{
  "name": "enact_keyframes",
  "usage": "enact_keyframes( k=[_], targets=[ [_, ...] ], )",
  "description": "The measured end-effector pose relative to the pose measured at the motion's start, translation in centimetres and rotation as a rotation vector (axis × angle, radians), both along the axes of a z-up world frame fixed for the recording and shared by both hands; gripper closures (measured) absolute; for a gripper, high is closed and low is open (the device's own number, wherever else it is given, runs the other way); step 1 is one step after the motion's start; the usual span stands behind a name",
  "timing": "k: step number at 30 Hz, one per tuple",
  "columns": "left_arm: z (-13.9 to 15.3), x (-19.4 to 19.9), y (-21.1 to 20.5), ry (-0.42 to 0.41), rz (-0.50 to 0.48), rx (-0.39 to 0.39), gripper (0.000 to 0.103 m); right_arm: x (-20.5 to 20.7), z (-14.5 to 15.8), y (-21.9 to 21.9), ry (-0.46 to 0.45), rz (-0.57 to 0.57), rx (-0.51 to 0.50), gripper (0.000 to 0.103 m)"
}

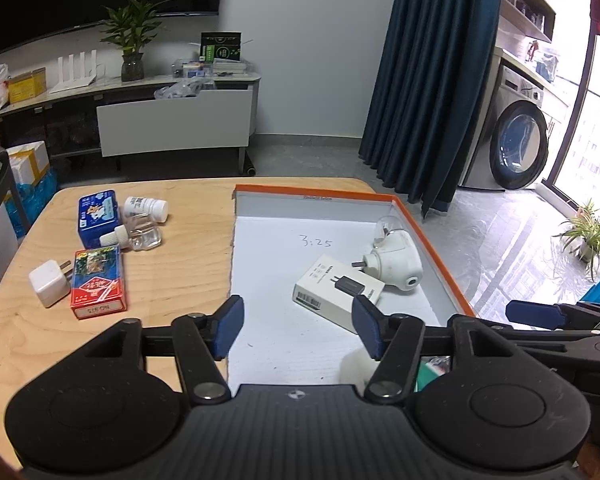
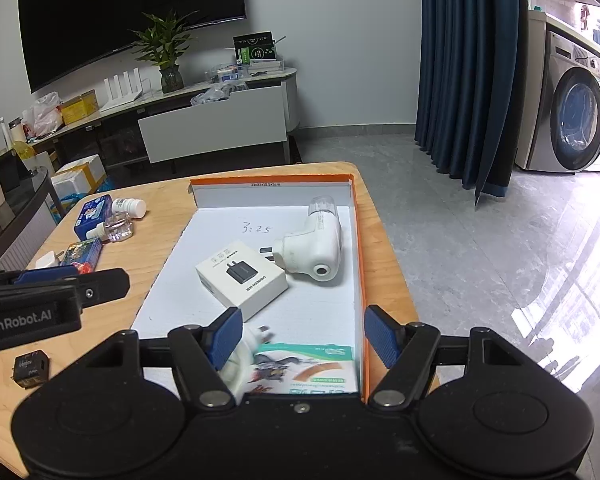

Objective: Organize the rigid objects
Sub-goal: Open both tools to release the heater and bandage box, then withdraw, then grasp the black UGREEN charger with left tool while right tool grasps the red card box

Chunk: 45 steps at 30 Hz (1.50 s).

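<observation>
Both the left gripper (image 1: pixel 298 326) and right gripper (image 2: pixel 302 336) hung wide open and empty above the tray (image 2: pixel 359 240), where a charger box (image 2: pixel 242 278) lay near its right wall.

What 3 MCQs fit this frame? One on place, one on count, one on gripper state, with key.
1. Where does the white charger box lie?
A. inside the orange-rimmed tray
B. on the bare wood beside the blue tin
C. on the floor

2. How many items lie on the wooden table left of the tray, in the left wrist view?
A. two
B. five
C. eight

3. How does the left gripper stand?
A. shut on the charger box
B. shut on nothing
C. open, holding nothing

Key:
1 A: it rests on the tray's white floor beside the white plug-in device.
2 B: blue tin, white bottle, clear bottle, red card box, white plug adapter.
3 C: its blue pads stand wide apart with only tray floor between them.
</observation>
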<state>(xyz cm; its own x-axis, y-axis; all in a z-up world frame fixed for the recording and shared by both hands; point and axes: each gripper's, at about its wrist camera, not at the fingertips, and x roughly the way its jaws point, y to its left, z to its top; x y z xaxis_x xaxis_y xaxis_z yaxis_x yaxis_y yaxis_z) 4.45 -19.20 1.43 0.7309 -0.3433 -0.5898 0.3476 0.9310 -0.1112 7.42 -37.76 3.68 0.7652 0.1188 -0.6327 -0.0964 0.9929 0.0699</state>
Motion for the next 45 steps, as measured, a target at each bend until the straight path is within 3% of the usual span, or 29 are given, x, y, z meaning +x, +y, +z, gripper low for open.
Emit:
enact_keyframes(
  k=[4,7,10,24,32,36,45],
  targets=[
    [0.4,-0.3,0.4,-0.001,0.013,0.002,0.03,-0.2,0.3,0.1,-0.023,-0.005,0.002,0.021],
    [0.5,-0.5,0.9,-0.004,0.035,0.007,0.017,-0.3,0.7,0.4,-0.038,-0.001,-0.01,0.02],
    [0.7,-0.8,1.7,-0.001,0.048,0.004,0.014,-0.6,0.9,1.1,-0.045,0.016,-0.014,0.019],
    [0.1,-2.7,7.7,0.013,0.166,0.004,0.01,-1.6,1.0,6.1,-0.03,0.108,-0.001,0.018],
    [-3.0,-5.1,12.2,0.011,0.318,0.038,0.004,-2.5,0.7,8.5,-0.028,0.164,0.009,0.018],
    [-4.6,-5.0,12.6,0.045,0.362,0.047,0.004,-2.8,0.5,9.2,-0.021,0.183,0.01,0.018],
    [-6.6,-2.9,11.2,0.038,0.4,0.103,0.0,-3.2,0.6,8.9,-0.03,0.187,0.022,0.018]
  ],
)
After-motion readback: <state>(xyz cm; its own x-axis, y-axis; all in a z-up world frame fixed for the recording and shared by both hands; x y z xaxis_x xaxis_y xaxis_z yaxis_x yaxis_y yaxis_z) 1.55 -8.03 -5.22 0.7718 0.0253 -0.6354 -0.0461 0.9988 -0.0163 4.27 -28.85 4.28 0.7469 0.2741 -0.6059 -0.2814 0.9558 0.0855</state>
